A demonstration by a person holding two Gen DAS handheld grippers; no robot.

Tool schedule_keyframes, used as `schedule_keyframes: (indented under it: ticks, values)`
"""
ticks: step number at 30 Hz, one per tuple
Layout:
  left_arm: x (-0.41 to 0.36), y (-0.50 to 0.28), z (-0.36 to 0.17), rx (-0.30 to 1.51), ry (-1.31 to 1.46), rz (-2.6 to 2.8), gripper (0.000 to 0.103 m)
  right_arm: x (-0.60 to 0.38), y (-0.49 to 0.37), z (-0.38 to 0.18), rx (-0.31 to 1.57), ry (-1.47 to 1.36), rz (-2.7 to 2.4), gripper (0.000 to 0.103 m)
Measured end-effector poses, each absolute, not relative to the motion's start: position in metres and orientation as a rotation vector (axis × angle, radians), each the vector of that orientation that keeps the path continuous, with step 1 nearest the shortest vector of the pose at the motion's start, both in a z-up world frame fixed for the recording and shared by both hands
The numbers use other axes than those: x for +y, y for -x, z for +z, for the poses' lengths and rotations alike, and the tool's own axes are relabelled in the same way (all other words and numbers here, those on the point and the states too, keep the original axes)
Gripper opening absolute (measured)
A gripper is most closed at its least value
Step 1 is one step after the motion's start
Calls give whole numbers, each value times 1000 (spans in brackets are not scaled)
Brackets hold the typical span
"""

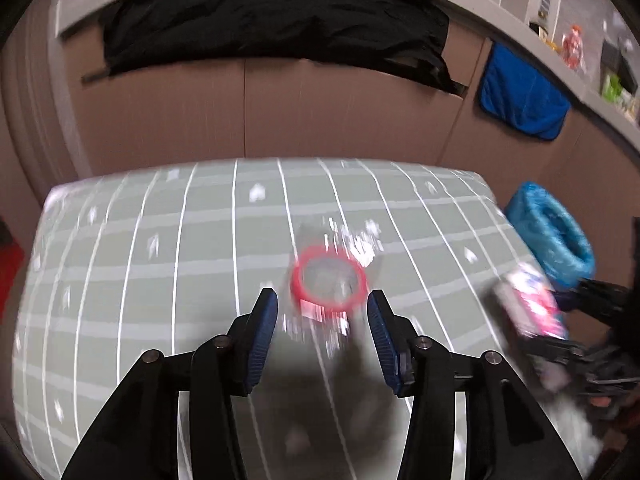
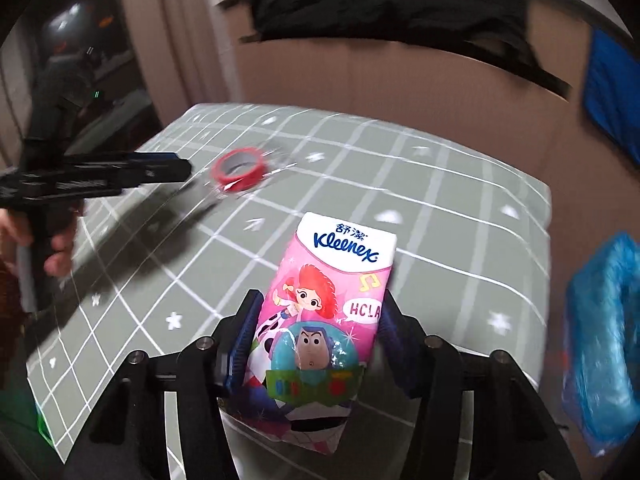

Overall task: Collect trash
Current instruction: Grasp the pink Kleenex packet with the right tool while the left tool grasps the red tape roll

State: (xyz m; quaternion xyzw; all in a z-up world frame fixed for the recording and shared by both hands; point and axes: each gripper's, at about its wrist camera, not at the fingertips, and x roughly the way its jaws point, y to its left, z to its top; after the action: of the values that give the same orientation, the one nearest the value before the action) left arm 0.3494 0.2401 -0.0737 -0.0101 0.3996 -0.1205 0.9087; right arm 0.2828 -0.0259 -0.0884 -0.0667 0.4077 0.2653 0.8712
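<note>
Only the right wrist view shows the right hand-held gripper [image 2: 318,330] clamping the Kleenex pack [image 2: 324,320].

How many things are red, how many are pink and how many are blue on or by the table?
Red: 1, the tape roll
Pink: 1, the tissue pack
Blue: 2, the bin bag and the hanging cloth
Total: 4

1. A roll of tape [image 1: 329,282] lies on the worktop [image 1: 160,264], just ahead of the left hand-held gripper [image 1: 322,334].
2. A tissue pack [image 2: 320,328] sits between the fingers of the right hand-held gripper [image 2: 318,350].
3. A lined bin [image 1: 554,236] stands beside the worktop's right edge.
4. A cloth [image 1: 520,94] hangs on the cabinets behind.
</note>
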Motion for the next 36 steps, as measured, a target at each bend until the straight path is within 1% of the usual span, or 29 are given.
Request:
schedule_keyframes:
  ticks: [2,5,9,10,18,21,22,25,31,36]
  values:
    - [234,-367,-77,821,0,-234,53,-38,-284,-87,850,114,549,53]
    - [224,-386,-90,877,-19,-264,58,-49,-287,-89,856,87,548,53]
    - [211,-387,-105,909,-93,-241,68,-58,-290,-95,860,78,553,53]
    - [209,-386,-107,911,-99,-231,68,-58,-290,-96,861,78,554,53]
    - [217,-386,-107,941,-6,-146,67,-60,-290,-98,843,96,554,53]
    - [222,-379,-105,945,31,-108,59,-63,-290,-95,840,84,560,53]
    - [221,-376,-103,939,41,-100,53,-64,-289,-94,840,79,562,53]
    - [218,-360,-94,902,60,-75,53,-65,-285,-87,822,75,582,53]
    - [203,-322,-56,805,48,-59,53,-64,-273,-64,757,93,614,53]
    - [185,-294,-12,721,58,-47,53,-70,-266,-37,679,109,629,53]
